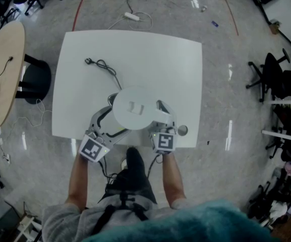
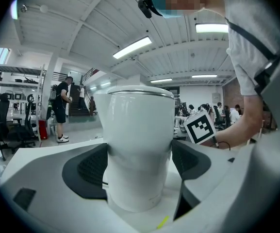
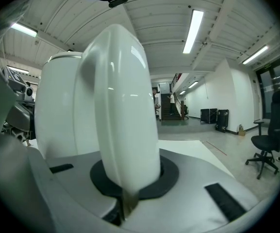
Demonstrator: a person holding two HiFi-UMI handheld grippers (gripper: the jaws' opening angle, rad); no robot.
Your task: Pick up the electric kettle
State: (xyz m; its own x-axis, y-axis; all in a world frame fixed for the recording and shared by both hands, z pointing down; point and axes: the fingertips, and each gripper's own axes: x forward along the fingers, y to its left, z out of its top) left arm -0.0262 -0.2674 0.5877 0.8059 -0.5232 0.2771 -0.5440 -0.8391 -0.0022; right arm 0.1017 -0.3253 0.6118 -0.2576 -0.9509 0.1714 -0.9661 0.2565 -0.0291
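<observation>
Right claw [image 3: 126, 181] clenches the handle [image 3: 123, 106] of the electric kettle [image 1: 135, 108] (left claw [image 2: 140, 166] squeezes its body).

You'll find no legible text, brand or number anywhere; the left marker cube [image 1: 94, 148] and right marker cube [image 1: 164, 141] bear only black-and-white square patterns.

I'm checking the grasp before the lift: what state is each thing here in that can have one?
electric kettle: upright, lid shut.
left gripper: shut on the electric kettle's body.
right gripper: shut on the handle.
power cord: unplugged, plug lying loose on the table.
</observation>
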